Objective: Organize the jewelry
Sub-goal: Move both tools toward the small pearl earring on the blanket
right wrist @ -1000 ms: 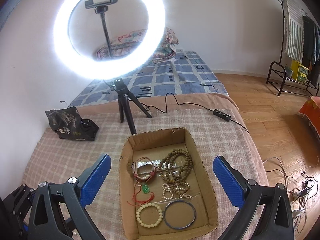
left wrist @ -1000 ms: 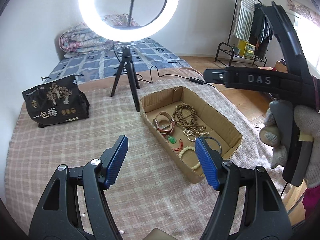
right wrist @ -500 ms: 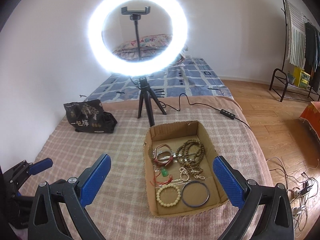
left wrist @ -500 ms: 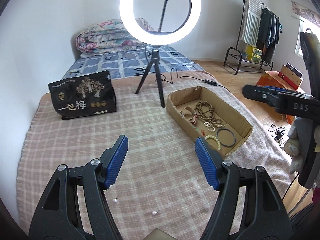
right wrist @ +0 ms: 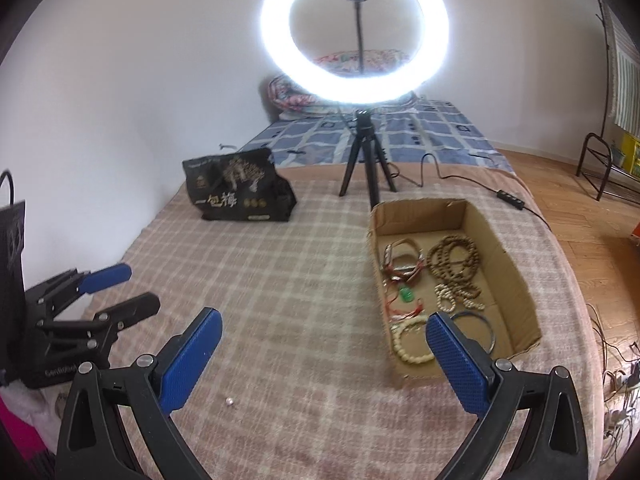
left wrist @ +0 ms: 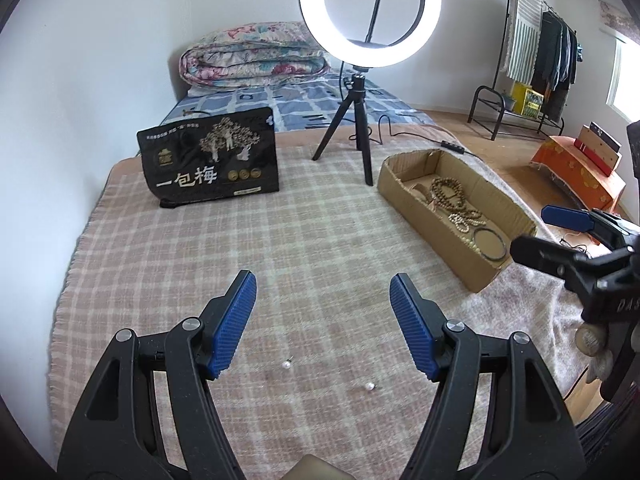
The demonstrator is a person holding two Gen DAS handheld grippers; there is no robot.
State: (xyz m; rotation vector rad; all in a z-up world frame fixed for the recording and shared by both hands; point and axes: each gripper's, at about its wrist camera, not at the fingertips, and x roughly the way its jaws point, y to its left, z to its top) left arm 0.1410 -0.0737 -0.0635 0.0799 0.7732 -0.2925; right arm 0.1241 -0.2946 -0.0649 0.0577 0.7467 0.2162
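A cardboard box [left wrist: 416, 204] [right wrist: 516, 276] lies on the checked blanket and holds brown bead strands [right wrist: 454, 256], a red-corded bracelet [right wrist: 402, 258], a green pendant [right wrist: 407, 295], a cream bead bracelet [right wrist: 412, 346] and a dark bangle [left wrist: 490, 244]. Two loose pearls [left wrist: 286, 365] [left wrist: 369, 387] lie on the blanket just in front of my left gripper [left wrist: 323, 322], which is open and empty. One pearl [right wrist: 229, 401] shows near my right gripper [right wrist: 324, 356], also open and empty, left of the box.
A ring light on a black tripod [left wrist: 360, 120] stands behind the box, its cable trailing right. A black snack bag [left wrist: 210, 160] stands at the back left. A folded quilt [left wrist: 256, 56] lies on the bed beyond. The blanket's right edge drops to a wooden floor.
Both grippers have pulled back and swung left, away from the box. The loose pearls have come into view on the blanket. Both stay open.
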